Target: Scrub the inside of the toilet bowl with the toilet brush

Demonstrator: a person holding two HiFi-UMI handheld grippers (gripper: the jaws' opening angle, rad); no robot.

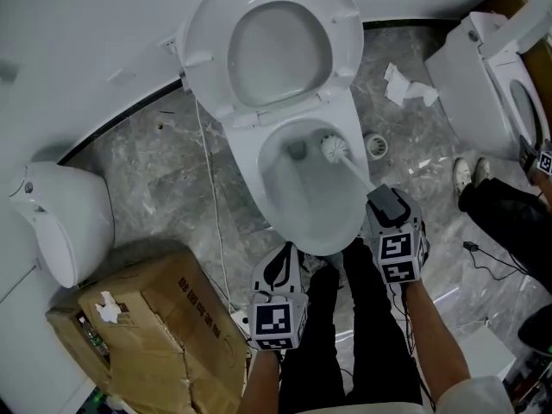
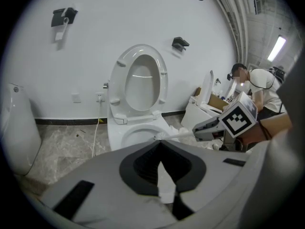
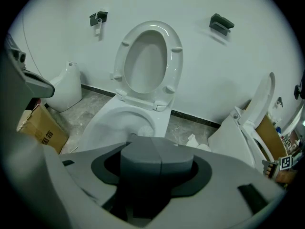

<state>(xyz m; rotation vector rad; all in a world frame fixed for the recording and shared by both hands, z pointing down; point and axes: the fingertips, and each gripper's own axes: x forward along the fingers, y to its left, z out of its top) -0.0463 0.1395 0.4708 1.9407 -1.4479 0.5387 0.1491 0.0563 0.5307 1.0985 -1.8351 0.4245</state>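
The white toilet stands with its seat and lid raised. The toilet brush's white head lies inside the bowl against the right wall, and its thin white shaft runs down-right to a dark grey handle. My right gripper is shut on that handle, which fills its jaws in the right gripper view; the brush head shows just beyond it. My left gripper hangs shut and holding nothing at the bowl's front edge, left of the legs; its own view looks at the brush shaft.
A torn cardboard box sits at the lower left beside a white fixture. A cable runs down the floor left of the toilet. Crumpled tissue, a floor drain, a second toilet and another person are at the right.
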